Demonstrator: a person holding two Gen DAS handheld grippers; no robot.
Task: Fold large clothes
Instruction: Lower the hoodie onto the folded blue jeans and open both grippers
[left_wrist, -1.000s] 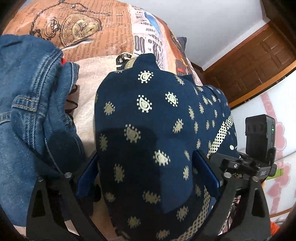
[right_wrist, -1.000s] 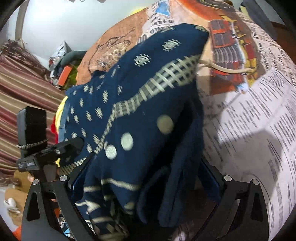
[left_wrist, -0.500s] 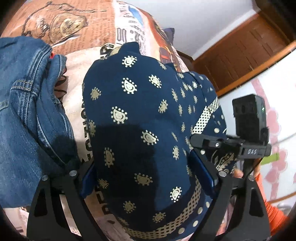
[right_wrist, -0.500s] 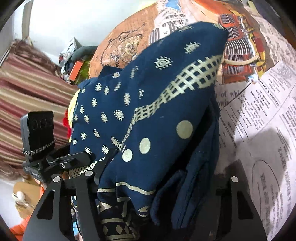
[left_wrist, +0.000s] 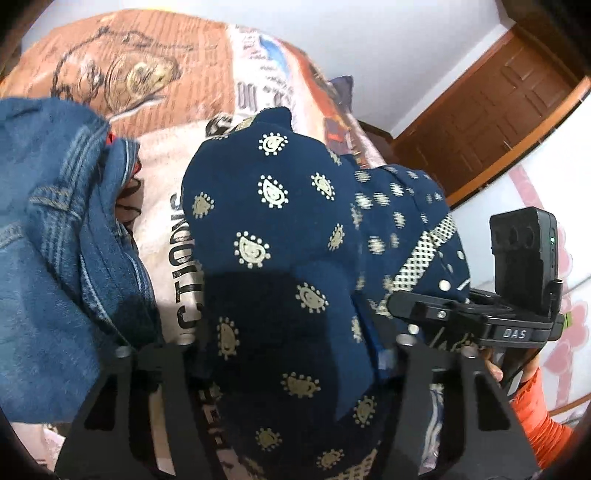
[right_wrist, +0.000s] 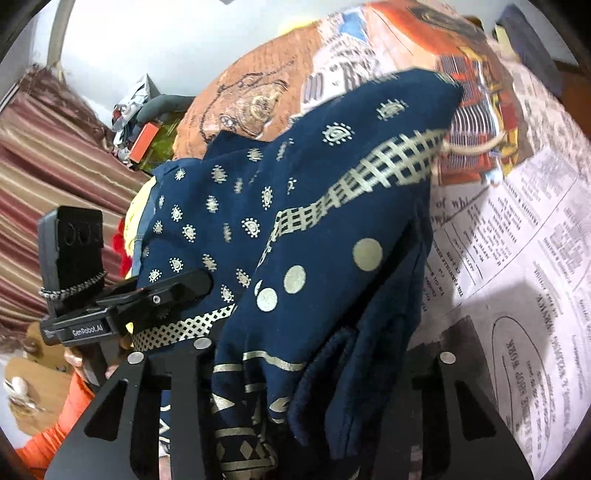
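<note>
A navy garment (left_wrist: 280, 221) with gold paisley print lies bunched on the bed. My left gripper (left_wrist: 291, 343) has a thick fold of it between its fingers. Its jaws are closing and the pads press into the cloth. In the right wrist view the same garment (right_wrist: 332, 206) shows a gold lattice band and large gold dots. My right gripper (right_wrist: 321, 350) is closing on a hanging bundle of it, and the cloth fills the gap. The two grippers sit side by side along the garment's near edge. The right one's finger (left_wrist: 424, 308) shows in the left wrist view.
A blue denim garment (left_wrist: 55, 258) is heaped just left of the navy one. The bed sheet (right_wrist: 517, 240) has a newspaper print. A wooden door (left_wrist: 498, 122) stands at the back right, a striped curtain (right_wrist: 55, 166) and clutter (right_wrist: 144, 122) at the left. Orange sleeves (left_wrist: 535, 413) hold the grippers.
Both pairs of jaws have narrowed from wide open onto the navy cloth. The cloth is now more bunched between them, and the right gripper has lifted slightly.
</note>
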